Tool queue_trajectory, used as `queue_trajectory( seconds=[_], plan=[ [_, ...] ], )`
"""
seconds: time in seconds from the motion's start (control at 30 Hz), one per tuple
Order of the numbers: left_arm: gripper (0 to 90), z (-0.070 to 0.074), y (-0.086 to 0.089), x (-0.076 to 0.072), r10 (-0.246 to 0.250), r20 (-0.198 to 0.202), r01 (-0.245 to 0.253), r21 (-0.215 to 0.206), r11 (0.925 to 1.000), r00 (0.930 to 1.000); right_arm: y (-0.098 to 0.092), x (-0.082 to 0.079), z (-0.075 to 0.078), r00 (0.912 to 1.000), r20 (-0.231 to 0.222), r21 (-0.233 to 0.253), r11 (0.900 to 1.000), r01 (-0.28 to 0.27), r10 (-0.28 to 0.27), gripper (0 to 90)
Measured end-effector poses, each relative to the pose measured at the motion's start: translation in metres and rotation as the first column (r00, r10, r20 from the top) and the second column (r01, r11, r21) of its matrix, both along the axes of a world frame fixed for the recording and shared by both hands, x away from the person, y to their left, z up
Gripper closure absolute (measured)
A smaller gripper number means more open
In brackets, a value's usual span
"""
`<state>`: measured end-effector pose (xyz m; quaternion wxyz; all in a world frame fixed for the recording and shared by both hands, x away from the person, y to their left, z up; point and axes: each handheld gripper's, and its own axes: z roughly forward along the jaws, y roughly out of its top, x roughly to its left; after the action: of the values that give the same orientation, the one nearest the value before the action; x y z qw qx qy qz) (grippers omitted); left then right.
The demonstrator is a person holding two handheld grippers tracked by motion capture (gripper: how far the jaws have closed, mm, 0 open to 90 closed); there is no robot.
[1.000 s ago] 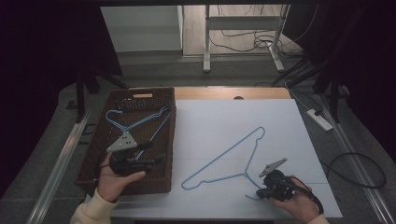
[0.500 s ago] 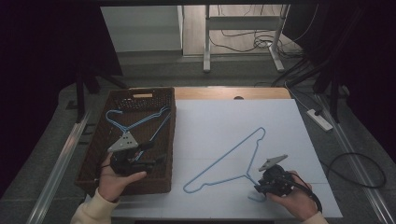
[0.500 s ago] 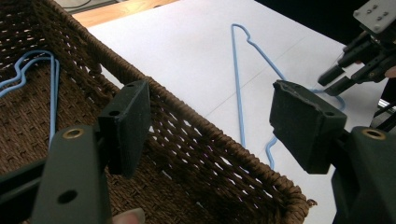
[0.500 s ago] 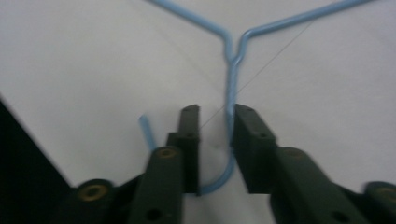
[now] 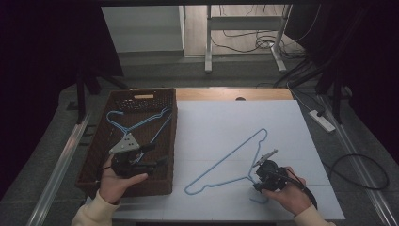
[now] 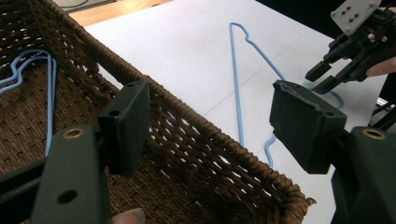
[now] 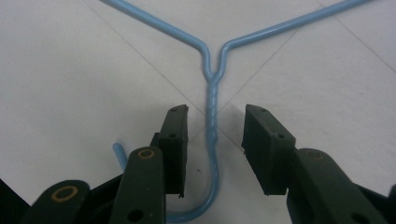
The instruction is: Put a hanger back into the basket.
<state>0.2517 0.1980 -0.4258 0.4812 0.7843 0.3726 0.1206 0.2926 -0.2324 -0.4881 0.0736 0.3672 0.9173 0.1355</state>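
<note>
Right gripper (image 5: 258, 173) is down at the near edge of the white table sheet (image 5: 226, 127), jaws parted wide and straddling the twisted neck of the blue wire hanger (image 5: 226, 162). In the right gripper view the neck (image 7: 212, 107) runs straight up the gap between the two pads with clearance on both sides, so nothing is clamped; the hook curls back under the left pad (image 7: 173, 144) and its tip pokes out beside it. The hanger lies flat on the sheet, hook toward the person, its long triangle stretching away toward the middle of the table, well apart from the basket. Left gripper (image 5: 155, 155) is held over the near part of the brown wicker basket (image 5: 162, 188), jaws fully spread and holding nothing; in the left gripper view the basket's woven rim (image 6: 224, 149) passes between the pads. More blue hangers (image 5: 134, 122) lie inside the basket at its far end, stacked flat on the weave. The left gripper view also catches the right gripper (image 6: 327, 77) farther off, just over the hanger's hook end on the sheet.
</note>
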Motion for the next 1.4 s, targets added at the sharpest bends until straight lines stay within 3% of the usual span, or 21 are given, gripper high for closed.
queue_trajectory(
  seconds=[0.33,0.57,0.93,1.4],
  plan=[
    [30.5,-0.001,-0.002,0.000,-0.004,-0.004,0.004,0.002,1.0000,1.0000,-0.003,0.001,-0.004,0.9998,-0.015,-0.019,1.000,0.015,-0.015,61.8],
    [30.5,-0.001,-0.003,0.000,-0.004,-0.005,0.004,0.002,1.0000,1.0000,-0.002,0.002,-0.004,0.9989,-0.042,-0.022,1.000,0.019,-0.020,66.7],
    [30.6,-0.001,-0.003,0.000,-0.006,-0.003,0.006,0.003,1.0000,1.0000,0.007,0.007,-0.003,0.9948,-0.093,-0.068,0.997,0.036,-0.042,81.8],
    [30.6,-0.002,-0.004,0.000,-0.006,-0.003,0.006,0.004,1.0000,1.0000,0.007,0.009,-0.003,0.9916,-0.115,-0.056,0.997,0.053,-0.060,85.6]
  ],
)
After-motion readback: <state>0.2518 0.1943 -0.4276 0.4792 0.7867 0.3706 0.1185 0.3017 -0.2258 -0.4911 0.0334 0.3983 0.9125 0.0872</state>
